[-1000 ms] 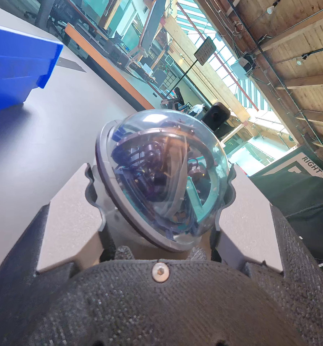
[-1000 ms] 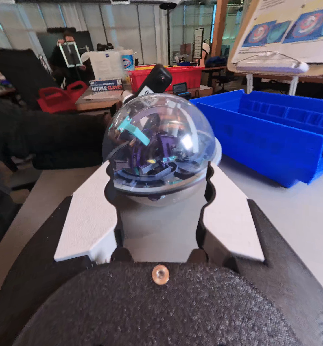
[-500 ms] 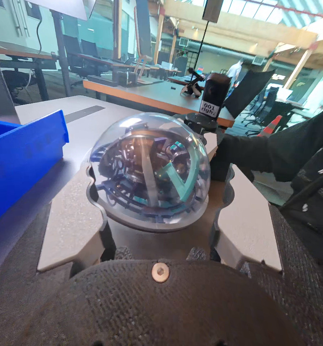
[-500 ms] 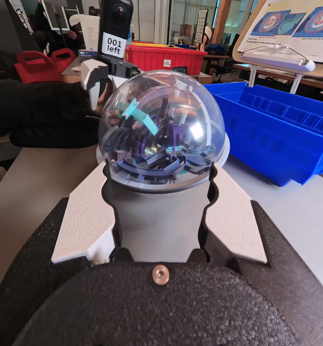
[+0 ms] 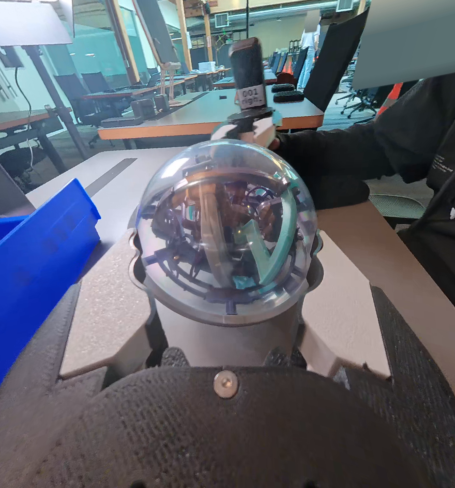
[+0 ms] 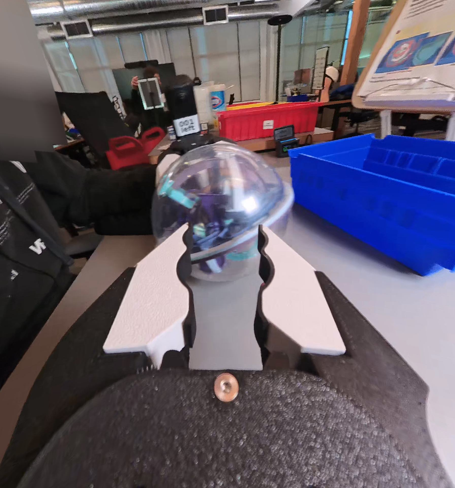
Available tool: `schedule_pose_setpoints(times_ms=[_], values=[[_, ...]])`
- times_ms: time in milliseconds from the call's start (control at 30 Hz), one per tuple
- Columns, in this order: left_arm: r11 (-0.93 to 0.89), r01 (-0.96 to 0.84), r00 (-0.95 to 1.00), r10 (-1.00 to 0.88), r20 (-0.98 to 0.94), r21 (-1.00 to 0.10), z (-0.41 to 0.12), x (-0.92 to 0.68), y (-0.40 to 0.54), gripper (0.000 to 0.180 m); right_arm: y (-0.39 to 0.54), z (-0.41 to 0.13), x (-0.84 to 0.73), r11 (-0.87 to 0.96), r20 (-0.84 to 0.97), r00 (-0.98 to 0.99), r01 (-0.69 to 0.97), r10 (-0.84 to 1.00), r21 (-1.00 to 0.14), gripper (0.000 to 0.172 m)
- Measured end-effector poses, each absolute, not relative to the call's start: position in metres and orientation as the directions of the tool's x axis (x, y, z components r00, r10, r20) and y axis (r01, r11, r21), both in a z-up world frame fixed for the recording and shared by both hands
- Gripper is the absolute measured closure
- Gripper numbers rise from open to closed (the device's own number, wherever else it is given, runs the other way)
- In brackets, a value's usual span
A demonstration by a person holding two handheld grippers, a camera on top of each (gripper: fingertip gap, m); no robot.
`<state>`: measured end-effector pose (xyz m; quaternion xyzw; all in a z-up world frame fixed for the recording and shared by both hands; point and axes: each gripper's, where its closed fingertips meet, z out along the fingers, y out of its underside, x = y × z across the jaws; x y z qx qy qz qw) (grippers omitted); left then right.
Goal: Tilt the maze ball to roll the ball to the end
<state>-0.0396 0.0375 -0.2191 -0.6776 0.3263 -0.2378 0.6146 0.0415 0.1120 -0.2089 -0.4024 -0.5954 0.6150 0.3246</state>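
Note:
The maze ball [image 5: 225,232] is a clear sphere with teal, purple and brown tracks inside. My left gripper [image 5: 225,250] is shut on it, a pad pressed on each side at its widest part. In the right wrist view the maze ball [image 6: 218,211] is blurred and tilted, its rim slanting up to the right. My right gripper [image 6: 223,237] is open with a narrow gap and only bare table between its fingers; the sphere lies just beyond its tips. The right gripper also shows behind the sphere in the left wrist view [image 5: 243,132]. I cannot make out the small ball inside.
A blue bin [image 5: 36,264] stands on the grey table [image 5: 366,264] to the left of my left gripper, and on the right in the right wrist view [image 6: 379,211]. A person's black sleeves [image 6: 102,198] reach in from the table edge. A red bin [image 6: 268,118] stands far behind.
My left gripper swung the sphere from steeply tilted to level, then closed in on it. My right gripper drew back from around the sphere and its fingers narrowed on air.

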Motion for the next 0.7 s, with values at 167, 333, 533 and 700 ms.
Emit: schedule_pose_setpoints(times_ms=[167, 333, 533, 700], values=[[0.009, -0.124, 0.635, -0.768, -0.087, -0.992, -0.209, -0.037, 0.035, 0.068, 0.136, -0.217, 0.021, -0.2, -0.288, -0.489, 0.226, 0.823, -0.953, 0.125], [0.017, -0.107, 0.66, -0.746, -0.084, -0.994, -0.206, -0.044, 0.037, 0.08, 0.132, -0.231, 0.015, -0.378, -0.556, -0.545, 0.411, 0.628, -0.83, 0.143], [0.007, -0.081, 0.667, -0.742, -0.059, -0.997, -0.206, -0.044, 0.037, 0.081, 0.127, -0.238, 0.022, -0.392, -0.575, -0.547, 0.422, 0.608, -0.817, 0.16], [0.004, -0.055, 0.636, -0.771, -0.038, -0.998, -0.203, -0.04, 0.028, 0.08, 0.128, -0.24, 0.024, -0.387, -0.573, -0.549, 0.425, 0.609, -0.819, 0.162]])
